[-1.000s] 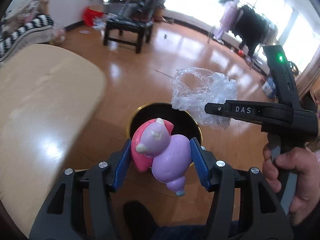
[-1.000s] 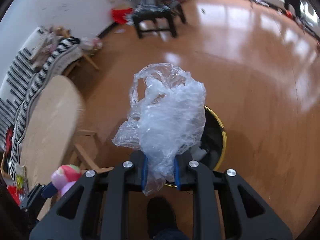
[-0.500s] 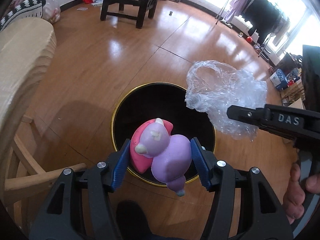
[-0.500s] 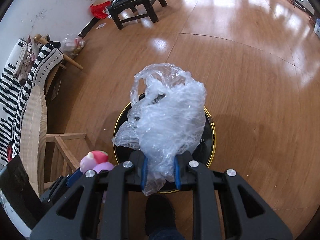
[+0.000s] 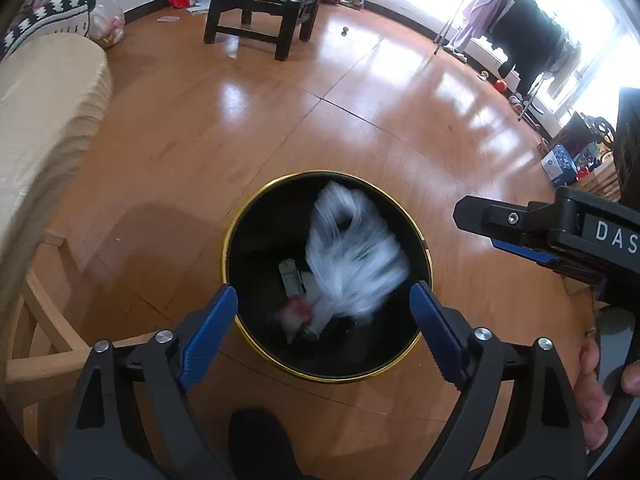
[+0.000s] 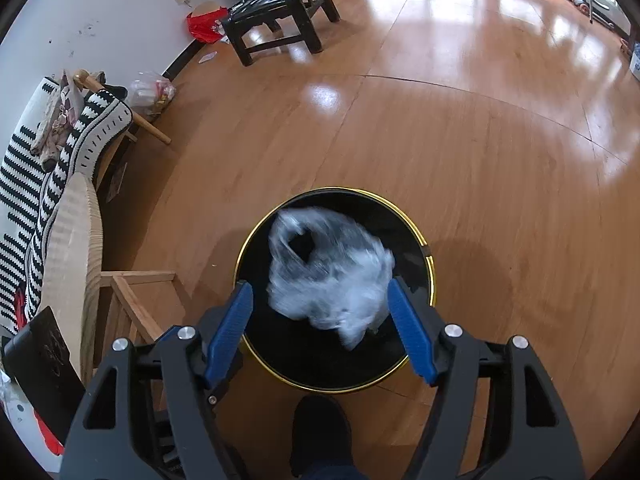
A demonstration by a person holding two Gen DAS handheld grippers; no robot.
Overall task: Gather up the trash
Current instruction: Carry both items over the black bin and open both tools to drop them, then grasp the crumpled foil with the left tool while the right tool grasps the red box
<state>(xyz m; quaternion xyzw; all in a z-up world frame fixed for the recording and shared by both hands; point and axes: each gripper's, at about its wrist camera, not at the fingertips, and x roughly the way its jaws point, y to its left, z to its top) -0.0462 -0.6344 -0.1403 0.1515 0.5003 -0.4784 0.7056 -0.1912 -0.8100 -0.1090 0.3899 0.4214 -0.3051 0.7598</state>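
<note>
A round black bin with a gold rim [image 5: 230, 240] [image 6: 426, 252] stands on the wooden floor below both grippers. A crumpled clear plastic bag [image 5: 352, 264] [image 6: 332, 280] is blurred in mid-fall inside the bin's mouth. The pink and purple toy [image 5: 294, 314] lies blurred deep in the bin beside other scraps. My left gripper [image 5: 324, 320] hangs over the near rim, jaws opening, nothing between them. My right gripper [image 6: 320, 320] is likewise opening above the bin, its pads clear of the falling bag; it also shows from the side as the right gripper [image 5: 516, 236].
A pale wooden table [image 5: 44, 112] and a chair frame [image 6: 132, 296] stand at the left. A black low chair [image 5: 260, 4] and a red bag [image 6: 206, 24] sit far back. A dark shoe [image 6: 320, 432] is near the bin. A hand [image 5: 600, 392] grips the right handle.
Both grippers opened over the bin. The toy dropped from the left one into the bin, and the plastic bag left the right one and is falling in.
</note>
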